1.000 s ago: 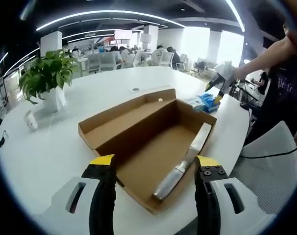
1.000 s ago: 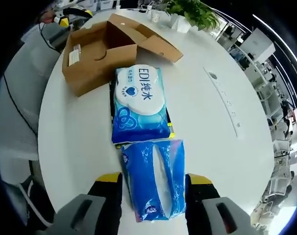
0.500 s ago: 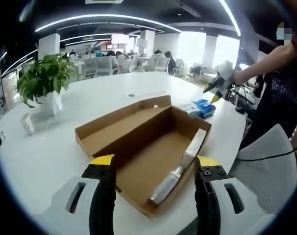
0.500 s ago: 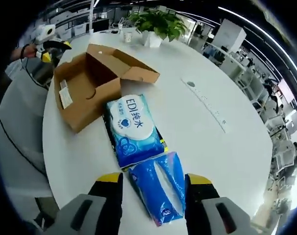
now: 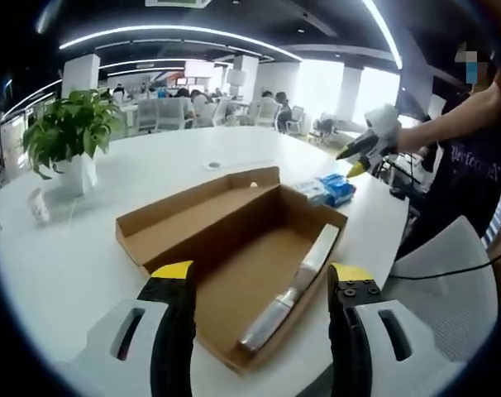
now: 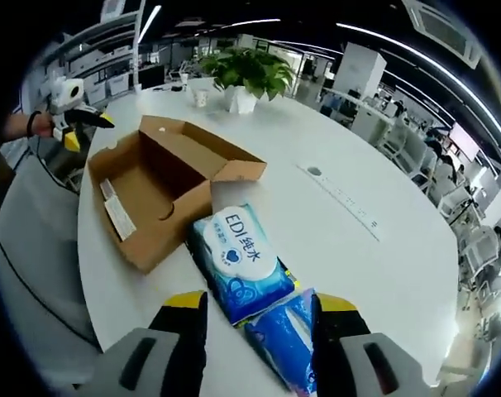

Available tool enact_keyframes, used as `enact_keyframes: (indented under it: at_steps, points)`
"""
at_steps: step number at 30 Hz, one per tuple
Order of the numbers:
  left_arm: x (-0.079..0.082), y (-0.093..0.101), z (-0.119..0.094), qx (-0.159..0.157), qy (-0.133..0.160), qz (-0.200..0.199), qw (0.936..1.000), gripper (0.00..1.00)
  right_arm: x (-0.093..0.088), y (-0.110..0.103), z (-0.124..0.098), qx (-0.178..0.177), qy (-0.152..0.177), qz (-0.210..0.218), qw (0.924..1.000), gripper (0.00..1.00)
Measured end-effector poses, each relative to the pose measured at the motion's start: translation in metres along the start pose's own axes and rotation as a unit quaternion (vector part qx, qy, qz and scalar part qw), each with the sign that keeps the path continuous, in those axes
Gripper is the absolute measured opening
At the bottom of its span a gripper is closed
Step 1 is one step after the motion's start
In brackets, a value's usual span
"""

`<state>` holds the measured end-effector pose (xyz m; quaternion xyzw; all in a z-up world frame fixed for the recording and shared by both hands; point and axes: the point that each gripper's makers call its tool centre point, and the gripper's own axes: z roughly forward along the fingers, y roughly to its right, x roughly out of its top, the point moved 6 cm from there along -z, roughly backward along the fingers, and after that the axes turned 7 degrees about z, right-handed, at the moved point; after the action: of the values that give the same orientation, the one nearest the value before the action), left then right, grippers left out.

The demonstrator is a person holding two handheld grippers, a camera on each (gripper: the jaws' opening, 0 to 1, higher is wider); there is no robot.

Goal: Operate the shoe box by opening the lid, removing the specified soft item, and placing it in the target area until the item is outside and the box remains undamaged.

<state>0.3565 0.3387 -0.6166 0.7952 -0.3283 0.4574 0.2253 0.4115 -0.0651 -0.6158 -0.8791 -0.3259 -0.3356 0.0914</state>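
Our left gripper (image 5: pixel 259 277) hangs with its yellow-tipped jaws spread wide and nothing between them, poised above the near end of the open box (image 5: pixel 234 248). Our right gripper (image 6: pixel 257 304) is likewise parted and empty, held above the two blue packs on the white table (image 6: pixel 383 273); in the left gripper view it shows raised off beyond the box's far end.

Over the past second we have drawn the right gripper up and away: a second ago its jaws flanked the soft tissue pack (image 6: pixel 288 347) close against the table, and now that pack lies free below, at the bottom of the view, with the wet-wipe pack (image 6: pixel 238 265) just beside it, between it and the box. We read that as the release already made, the soft item out and resting just beyond the end of the box. The box has slid toward the middle of the right gripper view as the camera rose.

By our count: one cardboard box, lid folded back, walls looking sound; two blue packs outside it; one long wrapped item (image 5: pixel 292 285) lying along the box's inner wall; one potted plant (image 5: pixel 64 136); and one small cup (image 5: pixel 39 205) near it.
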Motion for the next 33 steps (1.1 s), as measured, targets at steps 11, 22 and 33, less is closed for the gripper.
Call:
enact_keyframes:
  at_steps: [11, 22, 33]
  points:
    - [0.002, -0.002, -0.004, -0.002, 0.008, -0.002, 1.0, 0.64, 0.023, -0.047, 0.006, 0.021, 0.071, 0.061, 0.9954, 0.5]
    - [0.001, -0.006, -0.01, -0.001, 0.016, -0.004, 0.9999, 0.64, 0.025, -0.09, 0.006, 0.037, 0.09, 0.065, 0.9931, 0.51]
    - [0.001, -0.007, -0.015, -0.001, 0.02, -0.011, 0.9997, 0.65, 0.006, -0.121, 0.018, 0.055, 0.089, 0.084, 0.9909, 0.52]
